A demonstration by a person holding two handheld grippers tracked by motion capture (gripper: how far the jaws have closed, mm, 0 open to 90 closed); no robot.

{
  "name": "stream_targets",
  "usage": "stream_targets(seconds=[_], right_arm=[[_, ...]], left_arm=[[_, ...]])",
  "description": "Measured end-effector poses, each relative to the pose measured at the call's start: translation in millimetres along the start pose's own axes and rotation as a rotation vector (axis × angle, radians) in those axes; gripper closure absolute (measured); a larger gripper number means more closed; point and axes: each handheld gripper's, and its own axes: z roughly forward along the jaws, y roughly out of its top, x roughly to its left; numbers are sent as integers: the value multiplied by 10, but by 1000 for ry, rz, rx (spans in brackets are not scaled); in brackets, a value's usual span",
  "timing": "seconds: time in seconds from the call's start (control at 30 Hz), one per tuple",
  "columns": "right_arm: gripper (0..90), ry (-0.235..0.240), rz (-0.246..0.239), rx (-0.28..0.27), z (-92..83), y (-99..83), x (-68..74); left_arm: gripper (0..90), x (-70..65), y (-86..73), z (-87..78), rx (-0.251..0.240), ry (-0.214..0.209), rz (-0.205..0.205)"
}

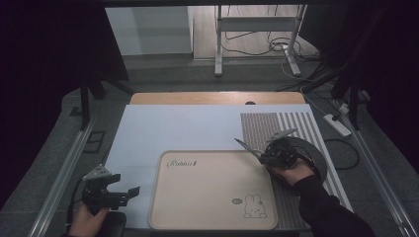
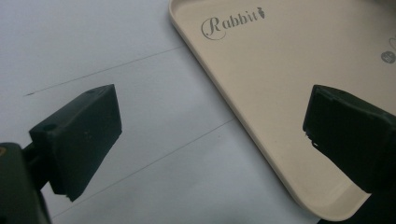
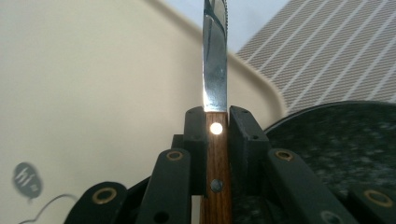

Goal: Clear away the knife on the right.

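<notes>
Progress looks about halfway, judging by the high view: the right tongs [image 1: 263, 156] carry a wood-handled steel knife [image 1: 248, 148], blade over the far right corner of the beige rabbit-print tray [image 1: 212, 217], not yet set down; the dark round plate [image 1: 311, 153] lies under that hand. The left tongs [image 1: 129, 192] wait low beside the tray's left edge.

Left gripper view: jaws wide apart, nothing between, above the pale table [image 2: 93, 46].

Right gripper view: jaws clamped on the brown handle [image 3: 215, 163], blade pointing ahead over the tray rim.
</notes>
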Motion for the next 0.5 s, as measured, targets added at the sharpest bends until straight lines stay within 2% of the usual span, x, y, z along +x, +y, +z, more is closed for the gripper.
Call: stream_targets(seconds=[0.27, 0.5], right_arm=[[776, 36, -25, -5, -3, -89, 215], [775, 60, -66, 26, 45, -176, 491]], left_arm=[[39, 3, 0, 1, 0, -1, -7], [39, 6, 0, 2, 0, 0, -7]])
